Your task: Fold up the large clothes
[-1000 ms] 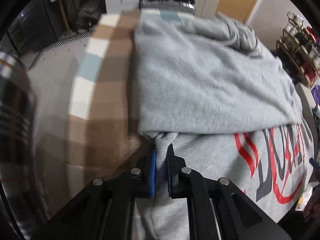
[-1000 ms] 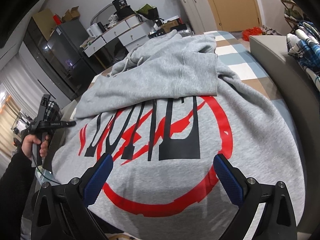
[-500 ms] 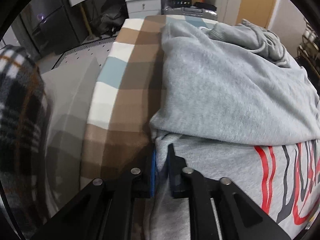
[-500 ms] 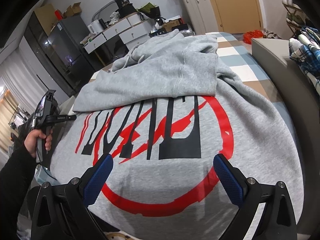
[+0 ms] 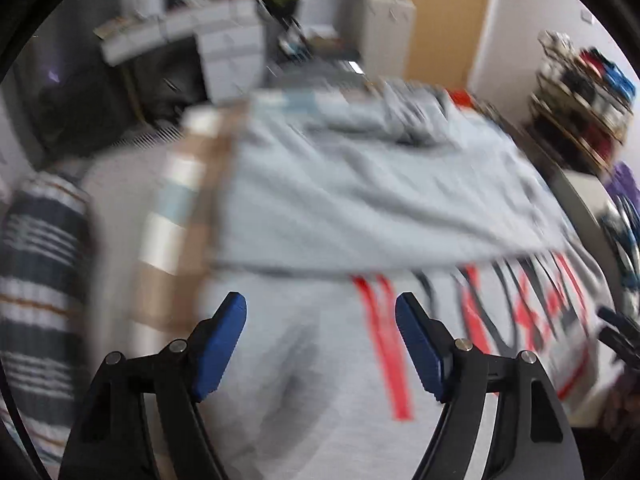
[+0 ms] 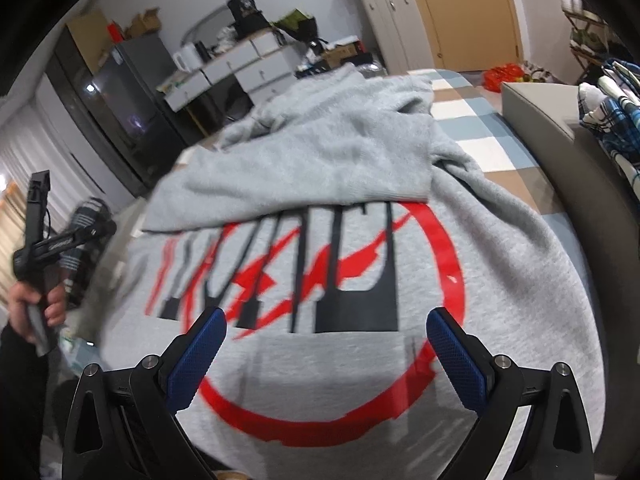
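Looking along the left tool, its two blue pads are seen apart and the jaws are opening; the grey fleece hooded sweatshirt with a red and black print lies below the gap, and no fabric is pinched between the pads. This view is much blurred. The garment is spread over the checked brown, white and pale blue bed cover, and a folded-over grey part is laid across it beyond the tool. The printed area stretches away to the right of this tool.

From the right wrist view, the right tool is held with its pads spread wide and nothing between them, above the near hem of the sweatshirt. The red ring of the print is directly ahead of it. The long axis of the garment runs away from this tool, toward the drawers. The person's left hand is seen at the left side of the garment, so each side is nearer to its own hand for the next fold, as it is judged.
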Tool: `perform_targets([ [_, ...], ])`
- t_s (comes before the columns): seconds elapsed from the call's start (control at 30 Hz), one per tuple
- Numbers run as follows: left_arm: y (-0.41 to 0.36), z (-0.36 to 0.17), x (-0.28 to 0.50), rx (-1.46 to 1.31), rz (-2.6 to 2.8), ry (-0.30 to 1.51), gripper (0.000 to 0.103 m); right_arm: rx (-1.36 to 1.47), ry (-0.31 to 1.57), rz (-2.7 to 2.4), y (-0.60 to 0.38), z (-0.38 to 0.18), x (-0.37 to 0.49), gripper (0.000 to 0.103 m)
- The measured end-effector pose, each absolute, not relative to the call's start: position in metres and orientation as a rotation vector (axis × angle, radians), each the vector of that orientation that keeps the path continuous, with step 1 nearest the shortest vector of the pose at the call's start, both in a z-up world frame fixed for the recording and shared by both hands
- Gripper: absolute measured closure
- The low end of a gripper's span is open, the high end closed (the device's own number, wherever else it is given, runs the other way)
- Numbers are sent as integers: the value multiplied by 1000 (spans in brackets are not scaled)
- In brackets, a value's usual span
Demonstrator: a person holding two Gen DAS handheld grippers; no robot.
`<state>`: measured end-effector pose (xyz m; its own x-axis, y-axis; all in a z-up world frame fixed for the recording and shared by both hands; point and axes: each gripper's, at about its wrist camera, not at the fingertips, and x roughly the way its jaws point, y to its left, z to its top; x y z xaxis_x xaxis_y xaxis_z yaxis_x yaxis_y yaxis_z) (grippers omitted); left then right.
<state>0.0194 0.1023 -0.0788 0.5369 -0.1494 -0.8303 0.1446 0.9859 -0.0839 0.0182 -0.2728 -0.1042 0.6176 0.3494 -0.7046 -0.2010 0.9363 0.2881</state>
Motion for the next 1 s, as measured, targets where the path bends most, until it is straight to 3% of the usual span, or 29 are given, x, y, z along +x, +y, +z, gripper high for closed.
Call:
perform_targets([
  [0.17, 88, -131, 43, -20, -139, 1109, 29, 99, 923, 249, -268, -123, 26, 1],
  [0.33, 94, -134, 47, -42, -66, 1158, 29, 155, 965, 261, -273, -125, 29, 1],
  [0.53, 89, -86, 21, -72, -118, 883, 29, 182, 842, 358, -265, -49, 57, 1],
  [0.6, 85, -87, 17, -48, -125, 844, 29, 146, 811, 357, -257, -11, 86, 0],
  [0.77, 81, -102, 25, -5, -178, 944, 29, 19, 773, 306, -226, 44, 187, 0],
  [1.0, 82, -98, 39, 38, -157, 913, 29, -102, 894, 199, -187, 19, 376, 0],
])
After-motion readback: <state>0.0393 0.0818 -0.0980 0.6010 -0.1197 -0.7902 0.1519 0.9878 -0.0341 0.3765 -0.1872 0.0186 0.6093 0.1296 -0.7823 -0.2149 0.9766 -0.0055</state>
